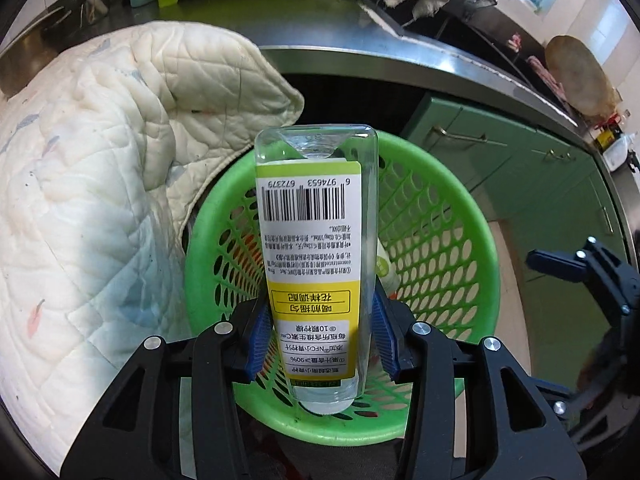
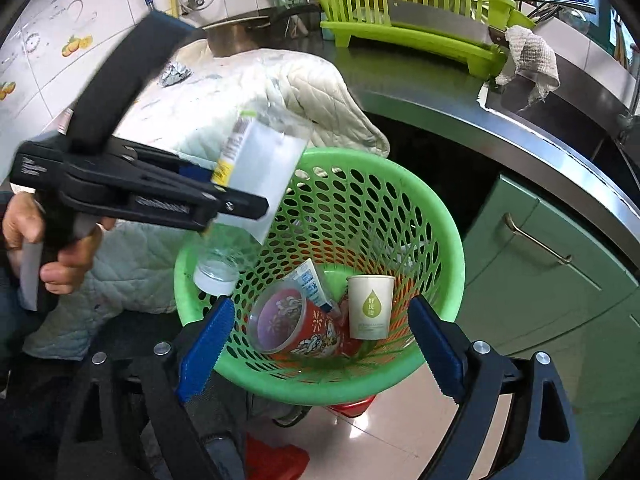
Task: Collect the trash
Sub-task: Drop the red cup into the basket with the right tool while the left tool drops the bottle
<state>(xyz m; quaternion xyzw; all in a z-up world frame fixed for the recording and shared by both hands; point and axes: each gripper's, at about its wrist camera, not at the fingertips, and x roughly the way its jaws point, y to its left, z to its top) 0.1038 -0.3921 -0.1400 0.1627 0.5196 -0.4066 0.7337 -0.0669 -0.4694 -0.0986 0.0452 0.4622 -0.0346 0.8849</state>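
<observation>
One clear plastic bottle [image 1: 316,264] is clamped between the blue pads [image 1: 256,340] of the left hand-held gripper [image 1: 318,340], cap end toward the camera and base pointing away. It hangs over the near rim of a green perforated basket [image 1: 452,216], tilted with the white cap [image 2: 214,280] lowest in the right wrist view. Its yellow and white label carries a barcode and printed text.

Inside the basket lie a red patterned cup [image 2: 296,324] on its side, a white paper cup [image 2: 370,306] standing upright with a green drop mark, and a small crumpled wrapper [image 2: 314,282] between them.

The right hand-held gripper [image 2: 320,340] is spread wide with nothing between its blue pads [image 2: 206,346], just above the basket's near rim. A hand [image 2: 48,248] grips the handle of the left tool.

A quilted cream cloth [image 1: 100,184] drapes over the front edge of the steel worktop [image 2: 440,100] beside the basket. Farther back on the worktop stand a lime dish rack [image 2: 408,20] holding a cleaver [image 2: 436,20], and a grey rag [image 2: 528,60] hangs at the sink's edge. Green cabinet doors [image 2: 532,272] sit below the worktop.
</observation>
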